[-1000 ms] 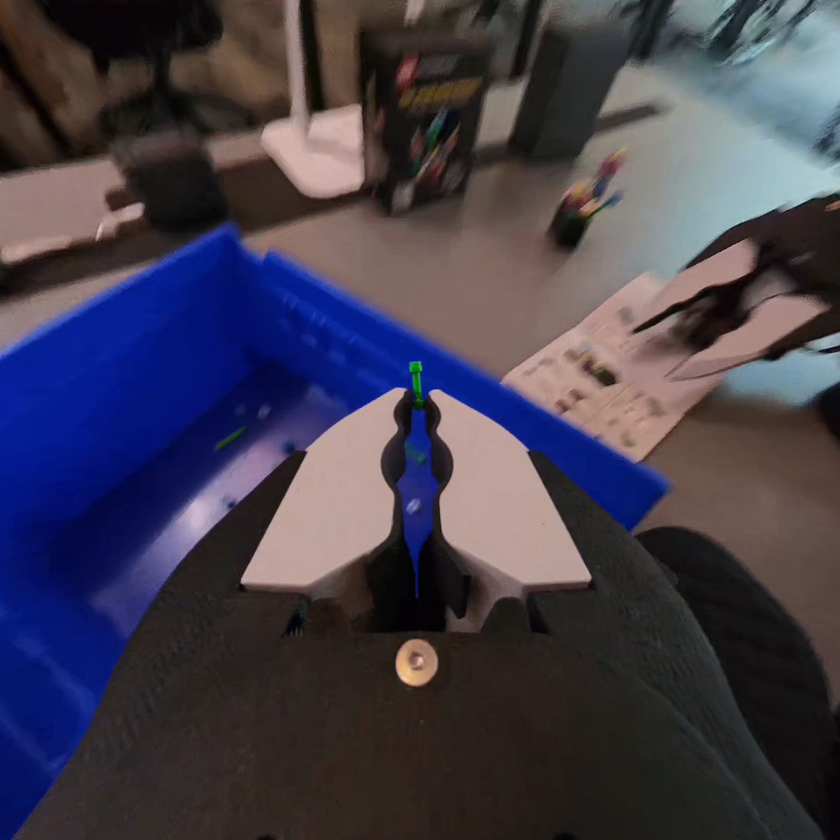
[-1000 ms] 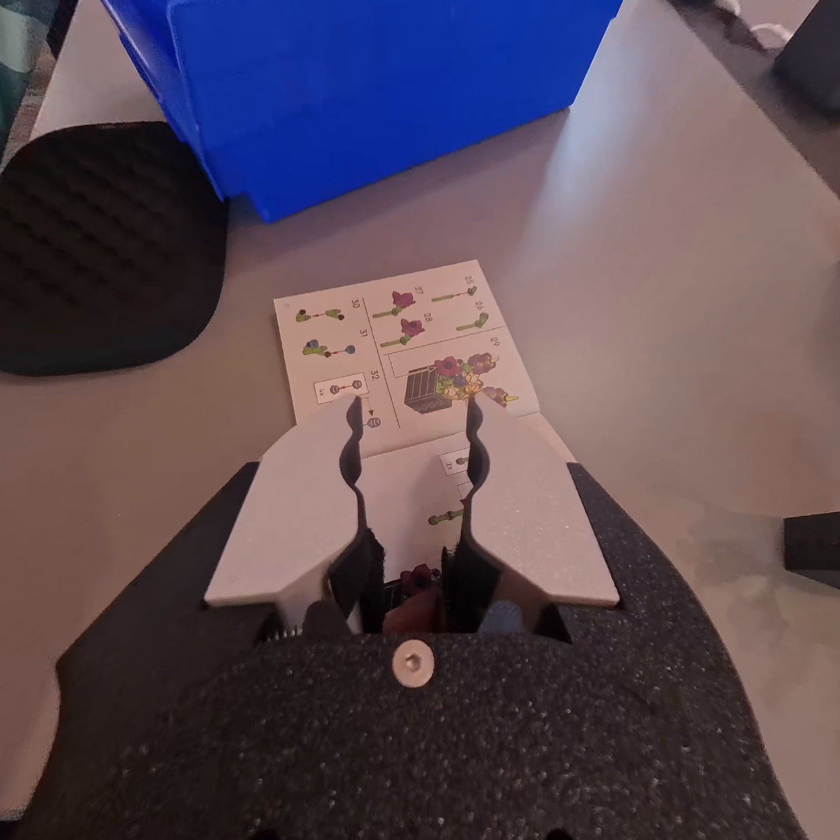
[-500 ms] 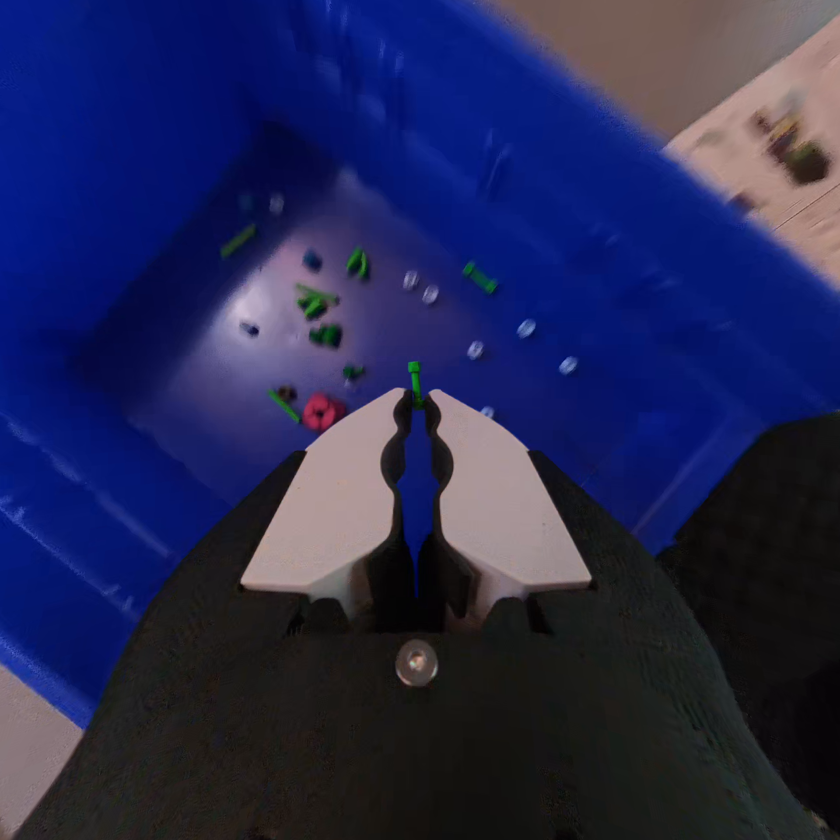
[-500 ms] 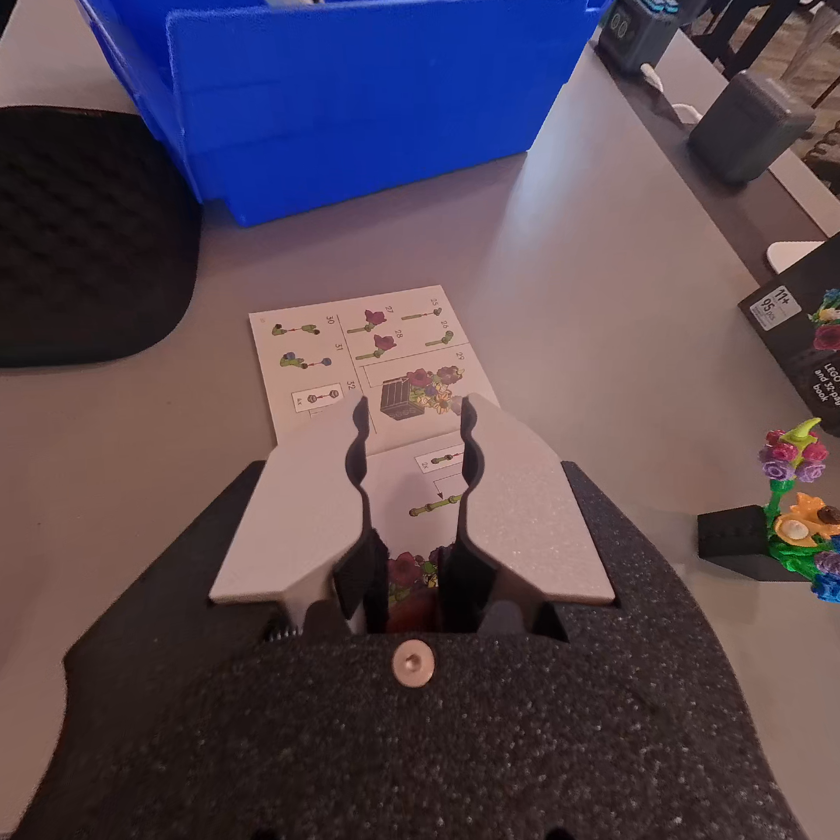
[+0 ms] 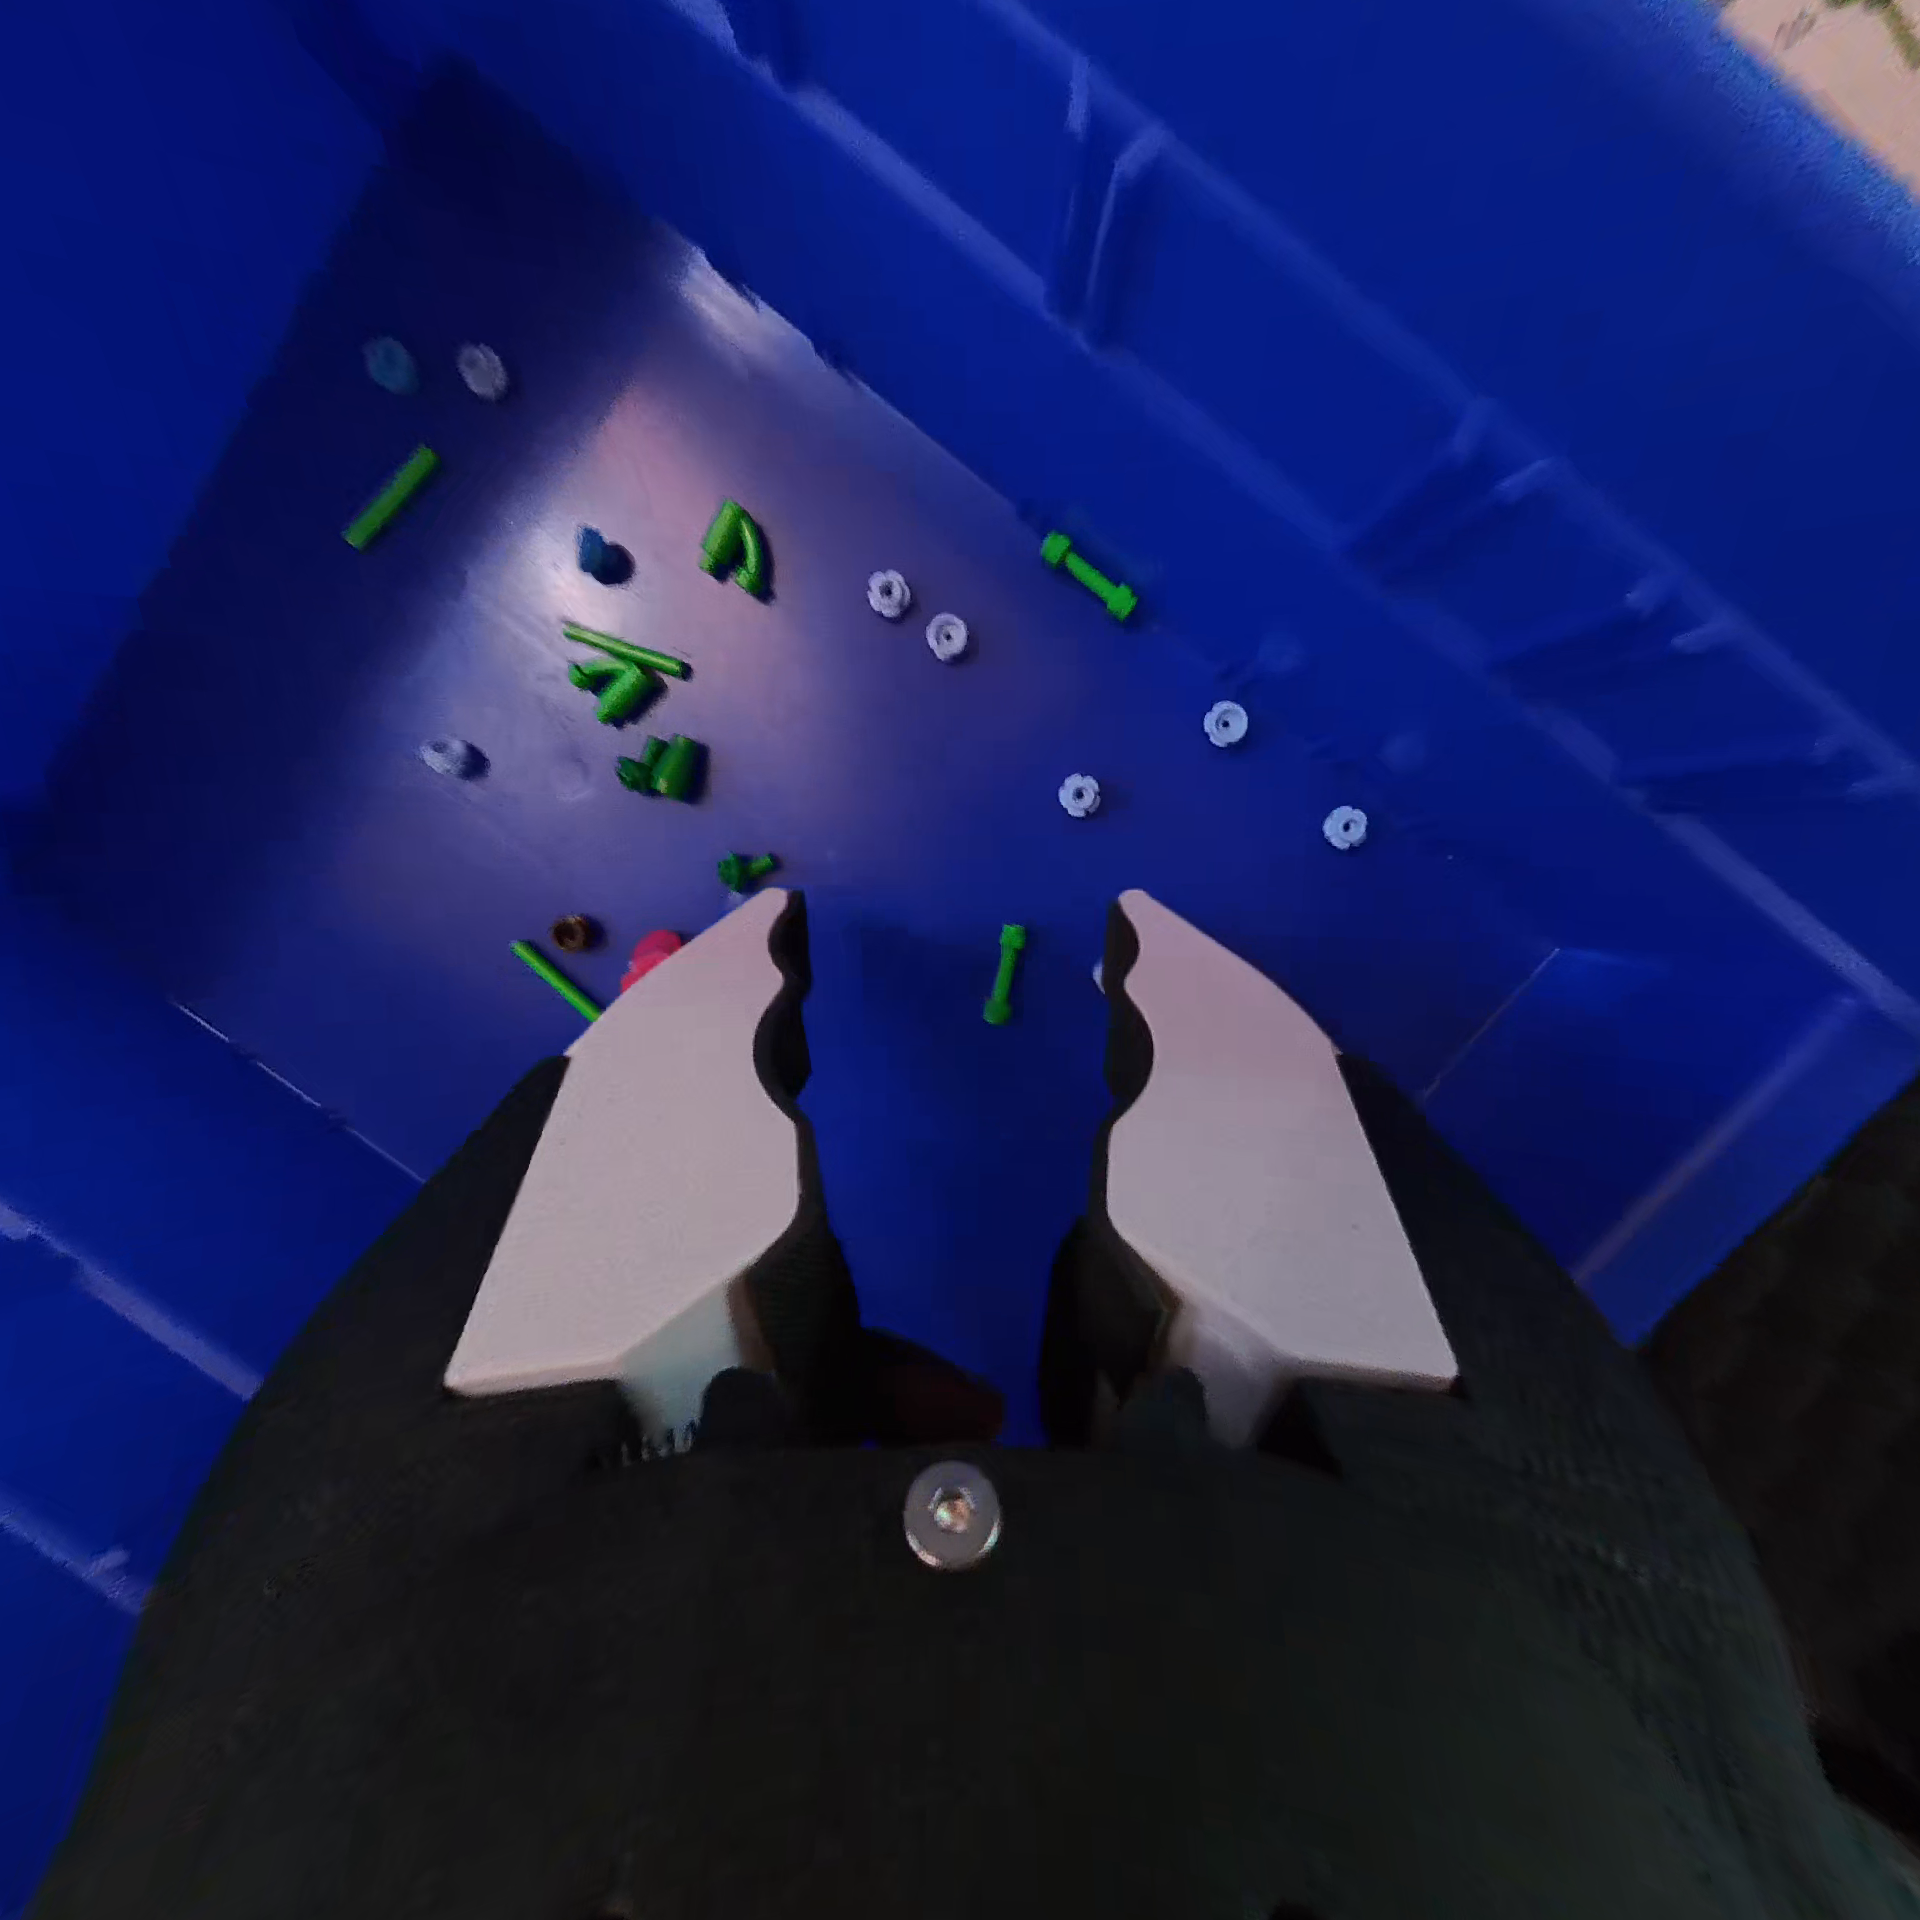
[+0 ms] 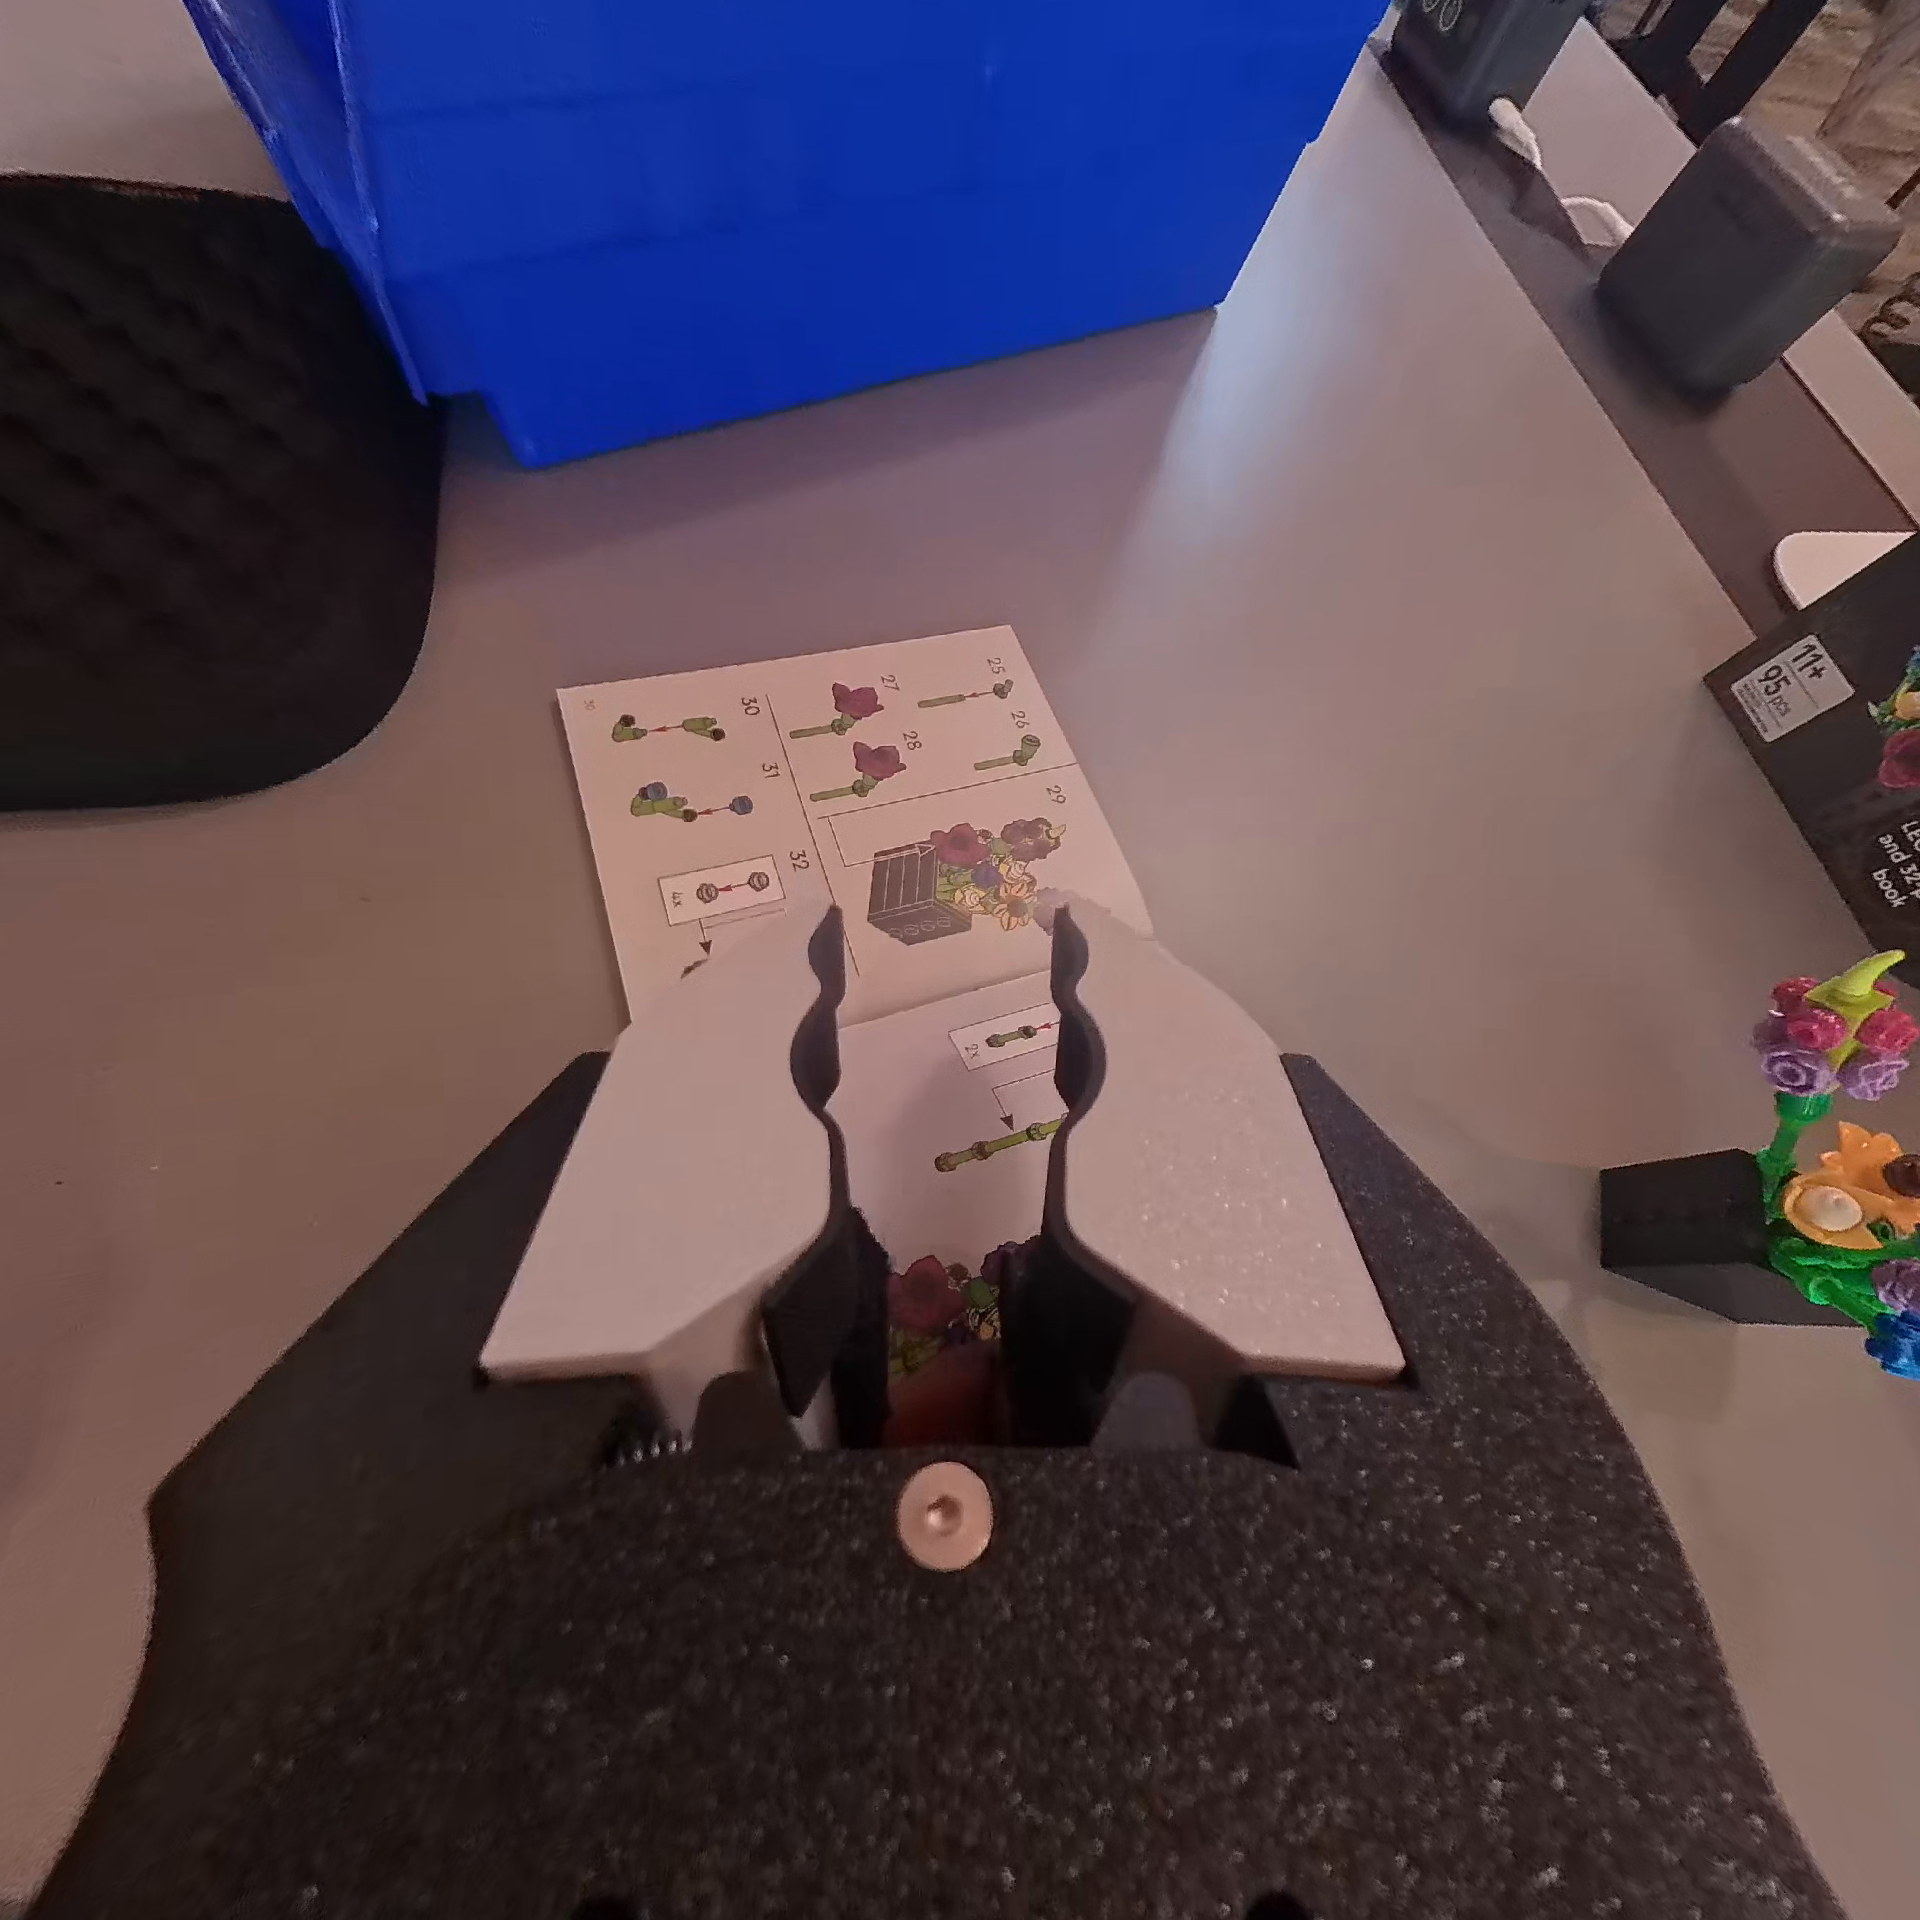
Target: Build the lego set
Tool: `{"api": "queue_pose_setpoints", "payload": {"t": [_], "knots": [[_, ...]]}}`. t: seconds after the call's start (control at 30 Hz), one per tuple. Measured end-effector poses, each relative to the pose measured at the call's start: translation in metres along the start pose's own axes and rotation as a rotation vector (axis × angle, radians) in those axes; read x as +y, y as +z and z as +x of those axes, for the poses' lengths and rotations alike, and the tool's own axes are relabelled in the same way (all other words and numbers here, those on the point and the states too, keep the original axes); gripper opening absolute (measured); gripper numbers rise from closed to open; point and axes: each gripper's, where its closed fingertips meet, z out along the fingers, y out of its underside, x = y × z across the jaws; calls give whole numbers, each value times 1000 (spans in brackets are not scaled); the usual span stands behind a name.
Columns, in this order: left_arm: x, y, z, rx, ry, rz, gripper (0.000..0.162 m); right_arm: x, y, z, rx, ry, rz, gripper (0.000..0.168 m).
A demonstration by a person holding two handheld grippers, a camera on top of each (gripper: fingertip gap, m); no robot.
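The left gripper [image 5: 951, 935] is held over the blue bin [image 5: 1351, 312], its jaws spread wide and empty. A small green pin [image 5: 1004, 974] is seen between the two tips, nearer the right one; whether it rests on the bin floor or is in mid-air cannot be told. The step in hand is judged to be the choosing of a loose part from the bin. For a clean pick, one isolated piece should be selected, the jaws lowered straight down around it, and the closing made across its narrow width, so that neighbouring pieces are not swept aside.

Beyond the left tip a clutter of green stems [image 5: 623, 670] is scattered, thin rods and bent elbows, glossy and hard. A pink piece [image 5: 649, 954] is partly hidden just beside the left tip. Beyond the right tip pale round flower studs [image 5: 1226, 723] are strewn, small, flat and scalloped. The bin floor is smooth and shiny, so pieces are likely to slide when nudged.

The right gripper [image 6: 940, 920] is held over the instruction sheet [image 6: 790, 748], its jaws parted with nothing between them. The sheet is matte paper, creased across the middle. Well to the right of the jaws the partly built flower bouquet [image 6: 1839, 1174] stands on a black base, beside a dark box [image 6: 1829, 748]. A black foam pad [image 6: 187, 488] lies far to the left on the grey table [image 6: 1351, 727].
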Motion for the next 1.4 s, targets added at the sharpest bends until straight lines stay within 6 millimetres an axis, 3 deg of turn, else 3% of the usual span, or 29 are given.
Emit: {"api": "queue_pose_setpoints", "payload": {"t": [0.17, 0.23, 0.37, 0.5, 0.63, 0.8, 1.0, 1.17, 1.4], "knots": [[-34, -15, -13, 16, 48, 260, 59, -3, -1, 1, -23, 47, 49, 37], [-44, -22, -25, -11, 133, 308, 51, -3, -1, 0, -38, 63, 61, 37], [-44, -11, -39, 102, 231, 140, 50, -2, -1, -3, -53, 56, 58, 37], [-36, 12, -68, 79, 239, -42, 53, -4, 0, -7, -64, 37, 58, 36], [-48, 18, -59, 155, 294, 24, 53, -5, 0, -9, -68, 34, 59, 36], [-32, 25, -65, 168, 249, -141, 45, -4, 0, -9, -73, 37, 58, 36], [-34, 33, -61, 190, 257, -155, 42, -1, 2, -9, -77, 43, 46, 36], [-35, 35, -63, 162, 236, -161, 26, 1, 3, -10, -80, 37, 35, 36], [-34, 33, -59, 137, 234, -156, 25, 1, 3, -10, -81, 36, 33, 36]]}}
